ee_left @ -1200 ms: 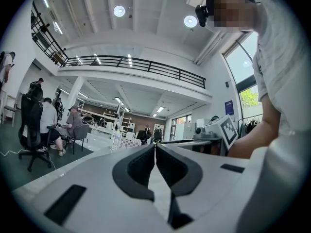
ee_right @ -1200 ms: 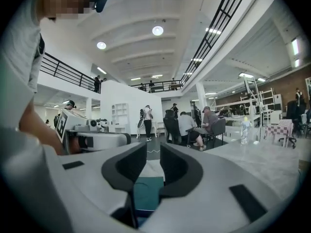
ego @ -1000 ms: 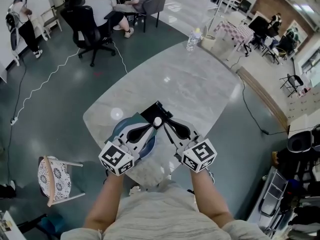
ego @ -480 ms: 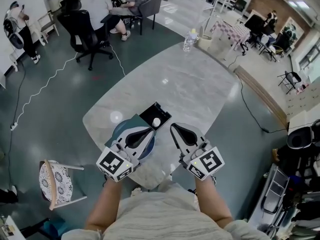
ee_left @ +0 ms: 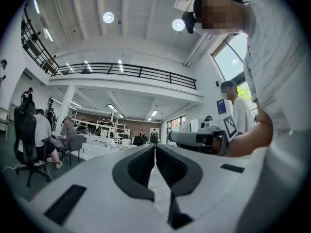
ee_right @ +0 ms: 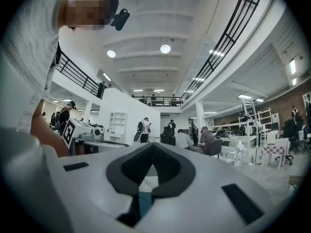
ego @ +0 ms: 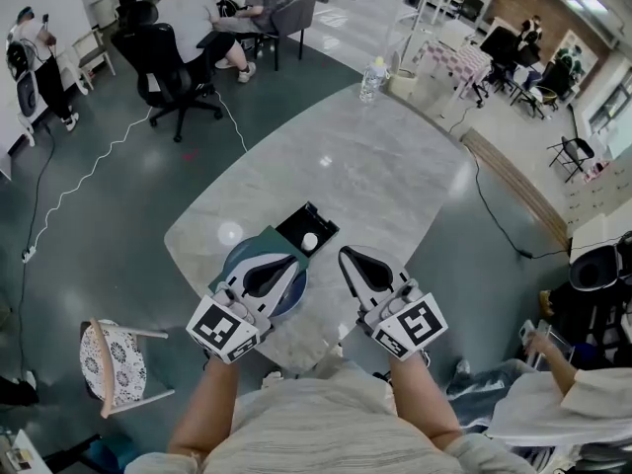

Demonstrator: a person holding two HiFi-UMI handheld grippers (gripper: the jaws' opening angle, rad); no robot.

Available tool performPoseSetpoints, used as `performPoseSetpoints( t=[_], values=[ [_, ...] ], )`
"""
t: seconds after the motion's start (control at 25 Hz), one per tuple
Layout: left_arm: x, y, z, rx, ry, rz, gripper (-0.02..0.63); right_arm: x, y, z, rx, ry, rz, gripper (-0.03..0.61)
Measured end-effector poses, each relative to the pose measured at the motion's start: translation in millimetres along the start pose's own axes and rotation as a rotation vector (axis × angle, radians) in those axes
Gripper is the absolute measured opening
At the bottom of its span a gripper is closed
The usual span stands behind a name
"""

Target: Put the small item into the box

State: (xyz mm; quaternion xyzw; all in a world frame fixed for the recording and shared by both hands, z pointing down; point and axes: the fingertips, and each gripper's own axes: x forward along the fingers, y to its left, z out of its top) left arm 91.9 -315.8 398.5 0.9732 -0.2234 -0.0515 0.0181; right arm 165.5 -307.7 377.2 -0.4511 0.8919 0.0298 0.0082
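Left tongs (ego: 292, 260): jaws together, nothing between them; they hang over a blue round dish (ego: 237, 257) at the near edge of the marble surface (ego: 365, 166).
Box (ego: 318, 221): black, open-topped, just beyond the dish and between the two tongs' tips.
Small item (ego: 310, 241): a white ball, lying inside the box and free of both tongs.
Right tongs (ego: 345, 254): jaws closed and empty, just right of the box.
Progress: the placing looks done, since the item sits in the box; at most, clearing the tongs away remains.
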Motion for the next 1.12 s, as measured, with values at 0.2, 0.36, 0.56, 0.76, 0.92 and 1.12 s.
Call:
performPoseSetpoints(
  t=[0.2,0.36,0.56,0.76,0.92,1.12],
  values=[
    [-3,3,-2,-0.002,0.004,0.006,0.021,2,-1,-4,-0.016,0.028,-0.009,0.018],
    [-6,7,-4,-0.005,0.007,0.011,0.021,4,-2,-8,-0.014,0.042,-0.018,0.018],
    [-5,7,-9,-0.021,0.007,0.018,0.021,2,-2,-14,-0.015,0.058,-0.015,0.018],
    [-1,8,-7,-0.023,0.008,0.015,0.021,2,-5,-13,-0.006,0.062,-0.008,0.018],
    [-1,9,-9,-0.025,0.006,0.019,0.021,2,-6,-15,-0.002,0.057,-0.011,0.018],
    [-3,10,-13,-0.027,0.005,0.022,0.021,3,-4,-21,-0.003,0.064,-0.011,0.018]
  ],
)
